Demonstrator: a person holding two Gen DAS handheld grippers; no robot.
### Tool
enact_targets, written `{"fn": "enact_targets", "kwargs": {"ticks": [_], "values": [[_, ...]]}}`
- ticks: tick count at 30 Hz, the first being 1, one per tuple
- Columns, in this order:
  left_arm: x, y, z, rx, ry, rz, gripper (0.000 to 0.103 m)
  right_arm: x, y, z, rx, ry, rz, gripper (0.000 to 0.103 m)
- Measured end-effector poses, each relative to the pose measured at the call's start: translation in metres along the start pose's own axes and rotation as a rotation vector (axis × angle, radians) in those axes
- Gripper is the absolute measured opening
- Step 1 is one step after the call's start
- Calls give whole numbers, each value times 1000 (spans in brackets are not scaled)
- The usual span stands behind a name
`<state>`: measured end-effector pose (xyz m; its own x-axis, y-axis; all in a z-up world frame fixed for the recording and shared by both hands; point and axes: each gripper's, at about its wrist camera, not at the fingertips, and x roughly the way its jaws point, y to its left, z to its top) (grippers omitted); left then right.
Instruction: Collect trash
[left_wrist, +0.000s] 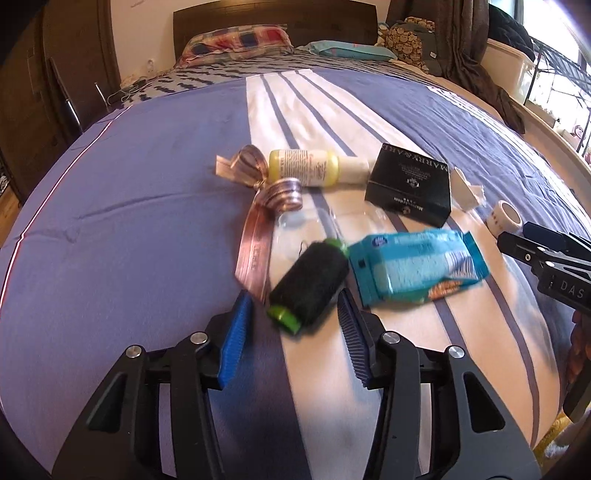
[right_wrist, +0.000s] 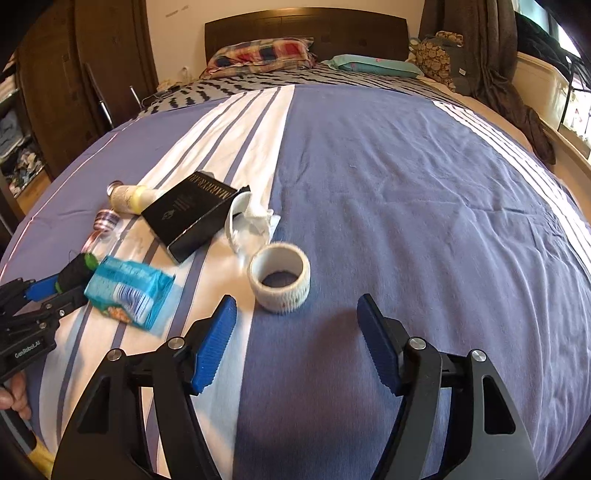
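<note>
**Trash still spread on the bed, first pick barely begun**

Collection hardly started, judging by the scatter. Lying on the striped bedspread (right_wrist: 369, 166), all loose: a black thread spool (left_wrist: 308, 286) with green ends, a blue wipes packet (left_wrist: 417, 266) just beside it, a pink ribbon (left_wrist: 258, 206) curled near a small yellow bottle (left_wrist: 306, 168), a black box (left_wrist: 410, 182) next to the bottle, crumpled white paper (right_wrist: 255, 221) touching the box's far side, and a white tape roll (right_wrist: 279, 277) a little apart from the rest. No bin or bag visible in either view, so destination unknown.

Left hand-held gripper (left_wrist: 295, 306) spread wide, blue pads on either side of the spool's near end, not yet closed on it; contact hard to judge through the blur. Right hand-held gripper (right_wrist: 297, 332) also spread wide and empty, poised low over the bedspread with the tape roll just ahead of its fingertips, apart from them.

Left to do, by the look of it: every item. Likely first picks the spool on the left, the tape roll on the right.
</note>
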<state>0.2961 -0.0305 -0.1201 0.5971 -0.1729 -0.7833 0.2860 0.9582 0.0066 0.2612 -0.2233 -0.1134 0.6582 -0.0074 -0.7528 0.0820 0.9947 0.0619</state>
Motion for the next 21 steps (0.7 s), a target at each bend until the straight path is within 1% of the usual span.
{"fn": "enact_targets", "kwargs": {"ticks": [2,4,5,6,7,8,14,21], "values": [[3,-2,5,5,-2,-6,41,4,0,5,0,3,2,64],[6,-4,8,15,-4,-15,33,9,1,9,0,7,5,54],[7,-5,9,19,-4,-22,30,10,2,10,-1,8,4,51],[7,-6,10,22,-5,-26,26,12,1,12,-4,10,4,44],[6,-7,10,24,-7,-24,25,12,3,12,-8,11,11,35],[5,-7,9,25,-9,-22,25,13,5,12,-17,11,20,34],[-7,-8,-2,26,-6,-20,25,1,11,5,-51,-9,22,34],[-43,-18,-33,18,-15,-28,25,-29,9,-18,-48,-13,33,34]]}}
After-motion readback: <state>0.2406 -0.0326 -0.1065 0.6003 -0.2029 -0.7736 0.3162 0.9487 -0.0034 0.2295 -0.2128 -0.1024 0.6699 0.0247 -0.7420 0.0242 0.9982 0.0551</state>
